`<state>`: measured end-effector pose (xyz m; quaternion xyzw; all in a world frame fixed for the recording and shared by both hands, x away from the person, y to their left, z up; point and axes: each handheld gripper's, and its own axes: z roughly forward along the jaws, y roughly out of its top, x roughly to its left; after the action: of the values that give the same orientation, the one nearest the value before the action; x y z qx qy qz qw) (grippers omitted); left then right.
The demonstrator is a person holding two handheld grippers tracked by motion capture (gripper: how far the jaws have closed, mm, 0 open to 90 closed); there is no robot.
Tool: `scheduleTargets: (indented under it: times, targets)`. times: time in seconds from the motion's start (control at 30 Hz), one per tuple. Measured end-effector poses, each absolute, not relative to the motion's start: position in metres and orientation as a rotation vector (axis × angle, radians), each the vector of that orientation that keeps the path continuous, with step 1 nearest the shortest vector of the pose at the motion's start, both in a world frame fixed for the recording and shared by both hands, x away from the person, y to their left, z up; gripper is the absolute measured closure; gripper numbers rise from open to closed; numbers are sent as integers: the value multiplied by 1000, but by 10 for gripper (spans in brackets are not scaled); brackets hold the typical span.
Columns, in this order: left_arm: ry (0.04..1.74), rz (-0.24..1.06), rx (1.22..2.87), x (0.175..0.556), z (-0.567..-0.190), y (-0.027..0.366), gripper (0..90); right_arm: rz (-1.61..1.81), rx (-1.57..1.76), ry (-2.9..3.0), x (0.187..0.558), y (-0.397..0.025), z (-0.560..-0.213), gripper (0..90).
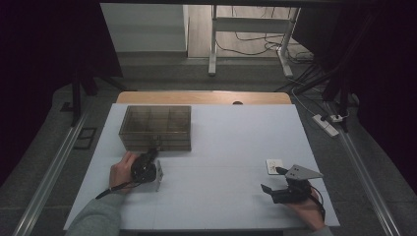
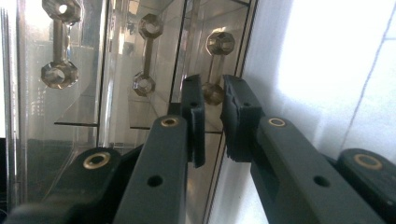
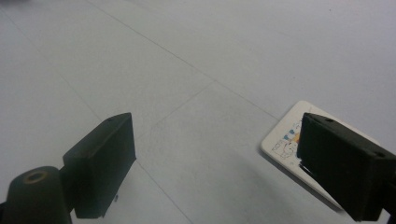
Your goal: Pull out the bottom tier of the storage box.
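Note:
A clear brownish box (image 1: 155, 127) with several compartments stands at the back left of the white table top (image 1: 221, 142). My left gripper (image 1: 154, 150) is pressed against its front face. In the left gripper view the box front (image 2: 116, 93) carries three faceted dumbbell handles. The rightmost handle (image 2: 218, 46) has its lower knob between my left gripper's (image 2: 213, 107) jaws, which are shut on it. My right gripper (image 1: 273, 179) hovers open at the front right beside a small white card (image 1: 274, 165). The right gripper view shows that card (image 3: 285, 140) by the right jaw of the open gripper (image 3: 217, 158).
A wooden table edge (image 1: 204, 97) runs behind the white top. On the floor to the right lies a power strip (image 1: 326, 125) with cables. White desk legs (image 1: 213, 44) stand farther back. Dark curtains hang on both sides.

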<state>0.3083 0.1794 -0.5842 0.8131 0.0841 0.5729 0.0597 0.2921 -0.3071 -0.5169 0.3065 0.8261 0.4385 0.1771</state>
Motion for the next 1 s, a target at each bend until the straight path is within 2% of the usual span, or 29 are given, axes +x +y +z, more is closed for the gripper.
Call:
scheduleTargets:
  times: [0.4,1.0]
  targets:
    - [226,1778,2461,307,-587,179,788,1240,868,2341,292,-307,-517,114]
    - [248,1773,2469,308,-588,180,764,1238,868,2343,292,-307,-517,114]
